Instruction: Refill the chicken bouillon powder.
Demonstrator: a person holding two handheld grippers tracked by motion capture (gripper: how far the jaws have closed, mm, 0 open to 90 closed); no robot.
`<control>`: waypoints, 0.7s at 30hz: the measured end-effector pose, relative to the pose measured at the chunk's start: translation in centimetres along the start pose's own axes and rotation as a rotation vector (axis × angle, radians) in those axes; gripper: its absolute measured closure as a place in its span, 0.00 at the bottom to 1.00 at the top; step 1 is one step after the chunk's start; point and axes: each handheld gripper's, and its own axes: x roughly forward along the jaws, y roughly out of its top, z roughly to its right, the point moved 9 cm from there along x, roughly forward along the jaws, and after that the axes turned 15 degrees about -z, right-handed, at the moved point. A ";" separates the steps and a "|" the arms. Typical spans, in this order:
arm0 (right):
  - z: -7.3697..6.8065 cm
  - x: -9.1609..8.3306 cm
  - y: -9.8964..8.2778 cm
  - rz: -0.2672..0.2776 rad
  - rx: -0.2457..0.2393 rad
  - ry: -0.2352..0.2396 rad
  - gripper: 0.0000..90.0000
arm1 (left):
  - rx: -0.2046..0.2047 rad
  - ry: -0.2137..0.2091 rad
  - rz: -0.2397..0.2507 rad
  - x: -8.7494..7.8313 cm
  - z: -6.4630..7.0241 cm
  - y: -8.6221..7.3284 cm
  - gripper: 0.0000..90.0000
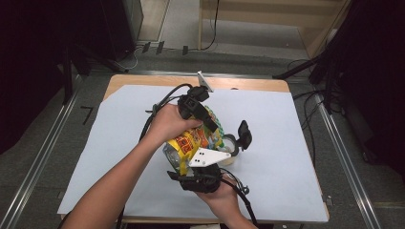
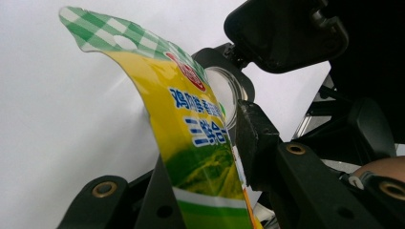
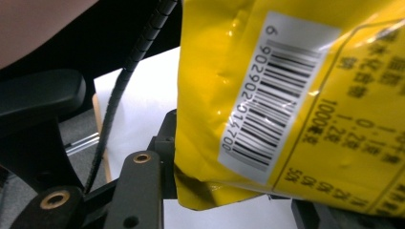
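A yellow snack bag (image 1: 193,140) with a green checked top is held up over the middle of the table between both grippers. My left gripper (image 1: 209,125) comes in from the upper left and is shut on the bag's upper part; in the left gripper view the bag (image 2: 191,138) runs between its jaws. My right gripper (image 1: 213,146), with a grey plate (image 1: 207,157) on top, reaches up from below and is shut on the bag's lower part. In the right gripper view the barcode side of the bag (image 3: 286,95) hides the right jaw.
A round clear-rimmed object (image 1: 232,145) lies just right of the bag; what it is I cannot tell. A large white sheet (image 1: 286,157) covers the wooden table (image 1: 248,84). Cables trail from both grippers. Dark stands flank the table.
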 end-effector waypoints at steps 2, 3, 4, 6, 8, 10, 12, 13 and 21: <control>0.0 0.1 -0.1 -0.003 0.005 0.002 0.67 | -0.006 -0.010 -0.002 0.2 0.0 0.1 0.86; 0.0 0.0 -0.1 -0.003 0.012 0.008 0.67 | -0.006 -0.011 -0.007 0.3 -0.1 0.0 0.86; -0.1 0.0 0.0 0.000 0.020 0.019 0.67 | -0.007 -0.021 -0.011 0.3 -0.2 0.0 0.86; -0.2 -0.2 0.1 0.003 0.021 0.022 0.67 | -0.005 -0.031 -0.009 0.2 -0.2 0.0 0.85; -0.1 -0.2 0.0 0.001 0.016 0.017 0.67 | -0.008 -0.032 -0.002 0.2 -0.1 0.1 0.85; 0.1 0.0 -0.1 -0.005 0.021 0.014 0.68 | -0.012 -0.032 -0.004 0.3 -0.1 0.2 0.85; 0.0 0.0 -0.1 -0.005 0.026 0.018 0.68 | -0.011 -0.033 -0.014 0.4 -0.1 0.1 0.85; 0.0 0.0 -0.1 -0.003 0.033 0.030 0.68 | -0.012 -0.032 -0.012 0.5 -0.2 0.2 0.85; 0.3 -0.2 -0.2 0.012 0.042 0.040 0.70 | -0.020 -0.047 -0.004 -0.2 -0.2 0.0 0.84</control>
